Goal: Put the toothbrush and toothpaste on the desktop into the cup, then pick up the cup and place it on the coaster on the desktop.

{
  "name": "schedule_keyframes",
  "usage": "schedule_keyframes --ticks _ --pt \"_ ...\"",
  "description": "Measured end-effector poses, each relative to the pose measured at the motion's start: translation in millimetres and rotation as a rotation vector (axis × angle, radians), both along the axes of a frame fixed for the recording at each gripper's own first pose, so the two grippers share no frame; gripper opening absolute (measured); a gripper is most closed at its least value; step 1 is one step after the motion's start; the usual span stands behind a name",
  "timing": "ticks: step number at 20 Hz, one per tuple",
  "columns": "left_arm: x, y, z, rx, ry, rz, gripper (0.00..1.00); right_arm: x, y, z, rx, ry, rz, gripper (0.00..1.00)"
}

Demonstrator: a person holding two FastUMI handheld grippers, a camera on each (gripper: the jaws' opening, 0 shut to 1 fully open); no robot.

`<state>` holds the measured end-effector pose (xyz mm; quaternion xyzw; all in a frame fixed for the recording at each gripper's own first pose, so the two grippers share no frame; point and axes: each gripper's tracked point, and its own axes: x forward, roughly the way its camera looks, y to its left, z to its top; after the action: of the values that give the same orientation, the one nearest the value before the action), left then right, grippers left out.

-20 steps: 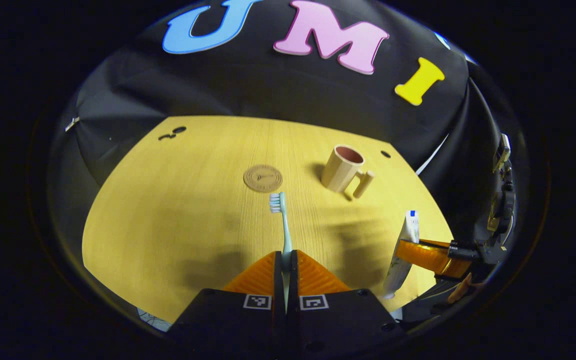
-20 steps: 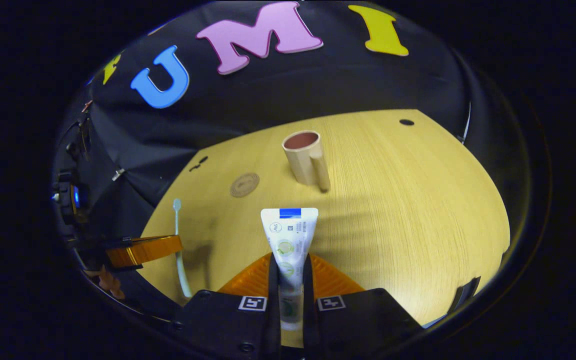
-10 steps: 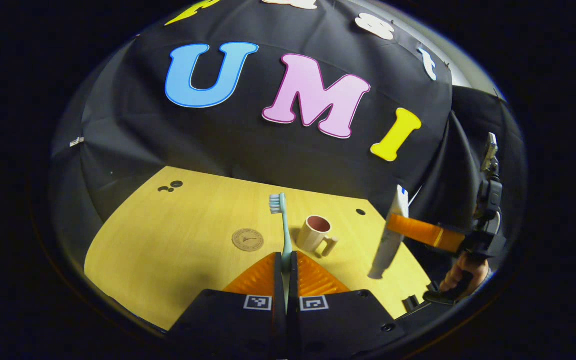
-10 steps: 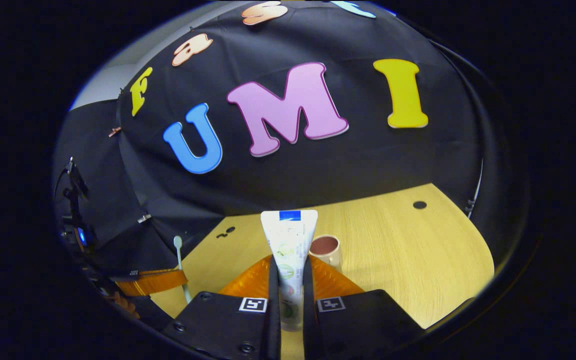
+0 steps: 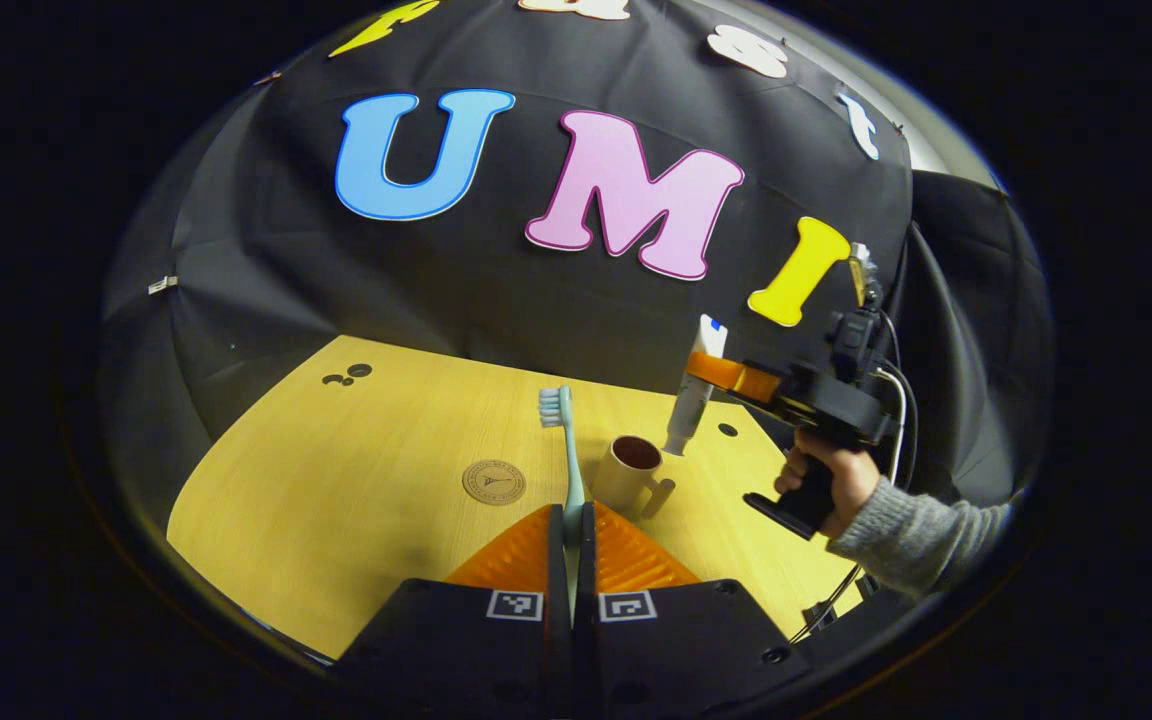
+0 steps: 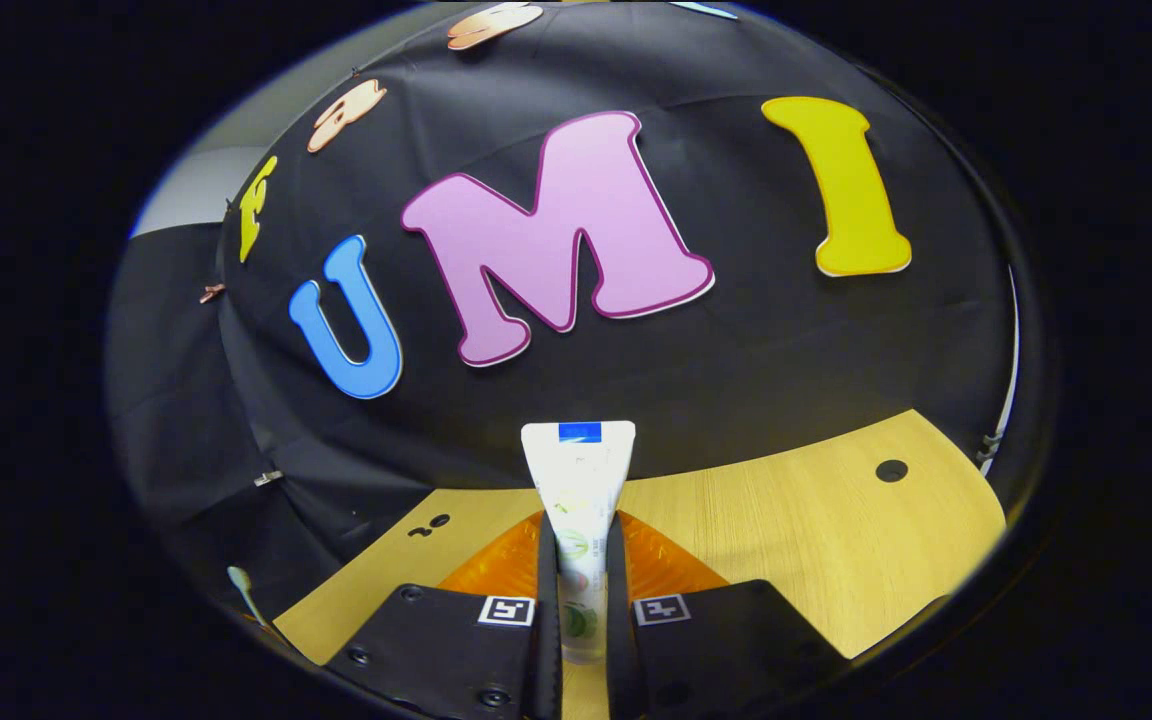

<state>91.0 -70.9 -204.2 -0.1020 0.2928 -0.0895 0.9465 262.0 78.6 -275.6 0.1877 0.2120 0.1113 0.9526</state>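
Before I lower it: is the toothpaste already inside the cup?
No, the toothpaste hangs in the right gripper, its lower end above and beside the cup.

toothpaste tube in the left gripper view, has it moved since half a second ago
Yes. The white toothpaste tube, held in the right claw, has shifted left toward the beige cup; its lower end now hangs just above the rim.

Toothbrush handle hidden between left tongs. Toothpaste lower end hidden between right tongs. Coaster marking too small to read.

wood-grain desktop, matt cloth wall
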Motion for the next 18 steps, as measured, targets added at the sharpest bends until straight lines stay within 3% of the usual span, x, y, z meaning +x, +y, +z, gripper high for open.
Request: schedule_keyframes --ticks 4,8,14,15,16,18 --pt "17.3 -8.0 -5.9 -0.005 -0.012 0.033 0.06 27.2 3.1 -52.1 -0.034 0.038 0.012 0.21" --pt "48.1 -23.7 -2.0 -0.036 -0.06 0.059 0.06 31.7 5.2 -80.3 -0.054 0.062 0.045 0.21" --pt "141.2 -64.4 -3.0 -0.133 -0.168 0.092 0.06 26.5 10.8 -113.3 -0.059 0.093 0.082 0.21" --pt "158.3 -70.4 -6.6 -0.146 -0.182 0.102 0.06 25.0 10.7 -118.3 -0.061 0.099 0.085 0.15" --pt "172.1 -74.7 -12.6 -0.157 -0.19 0.111 0.06 22.4 9.3 -123.8 -0.059 0.108 0.087 0.21" --pt "197.2 -83.3 -25.7 -0.182 -0.196 0.124 0.06 18.2 10.5 -130.1 -0.031 0.118 0.09 0.22"
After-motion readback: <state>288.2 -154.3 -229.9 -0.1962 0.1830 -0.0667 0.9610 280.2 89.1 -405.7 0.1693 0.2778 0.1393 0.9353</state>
